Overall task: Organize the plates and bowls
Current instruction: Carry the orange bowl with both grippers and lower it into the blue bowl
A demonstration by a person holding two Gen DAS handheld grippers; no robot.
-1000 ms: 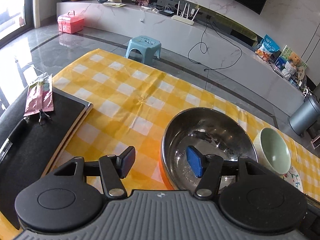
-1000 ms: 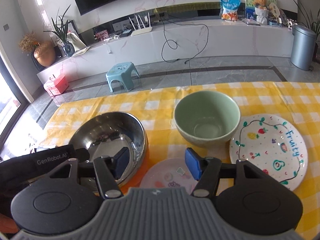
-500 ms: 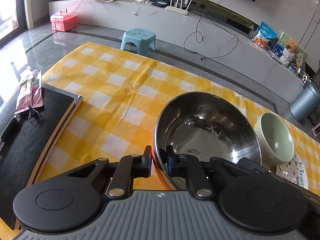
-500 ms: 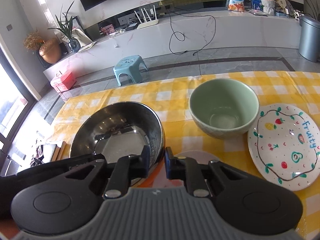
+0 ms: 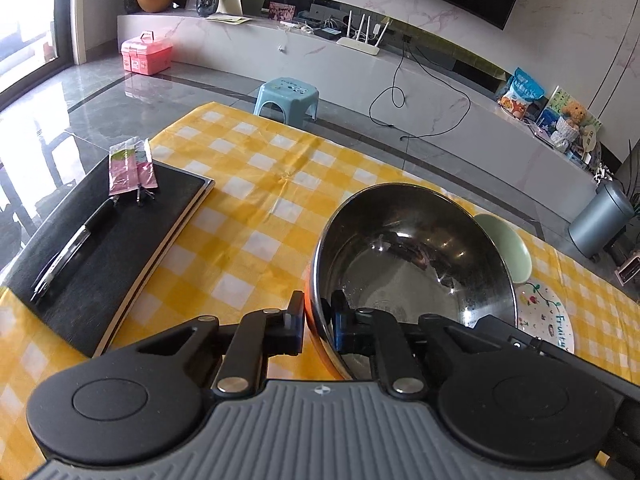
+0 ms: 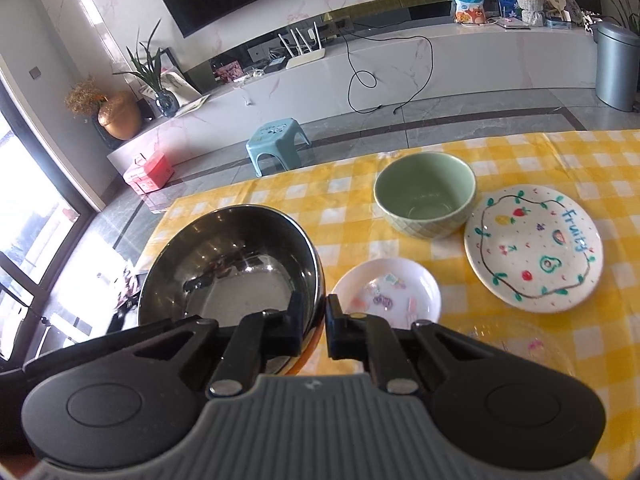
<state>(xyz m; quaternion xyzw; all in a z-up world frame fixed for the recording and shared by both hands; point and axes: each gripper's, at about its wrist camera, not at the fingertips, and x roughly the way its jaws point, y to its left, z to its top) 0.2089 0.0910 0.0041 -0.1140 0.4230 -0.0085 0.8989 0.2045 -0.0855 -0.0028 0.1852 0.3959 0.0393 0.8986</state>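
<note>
A large steel bowl (image 5: 412, 256) with an orange outside is held off the yellow checked tablecloth (image 5: 256, 184), tilted. My left gripper (image 5: 318, 322) is shut on its near left rim. My right gripper (image 6: 316, 320) is shut on the bowl's (image 6: 228, 264) right rim. A green bowl (image 6: 426, 200) stands behind, partly hidden in the left wrist view (image 5: 510, 248). A large "Fruity" plate (image 6: 534, 248) lies to its right. A small pink-patterned plate (image 6: 386, 294) lies just right of my right gripper.
A black board (image 5: 100, 240) with a pen and a pink packet lies at the table's left edge. A clear lid or dish (image 6: 516, 344) lies near the front right. Beyond the table are a blue stool (image 6: 276, 138) and a grey bin (image 6: 616, 64).
Both grippers closed on the steel bowl's rim, one on each side. The bowl has since risen from the table and tilted, and the small pink plate under it shows fully.
</note>
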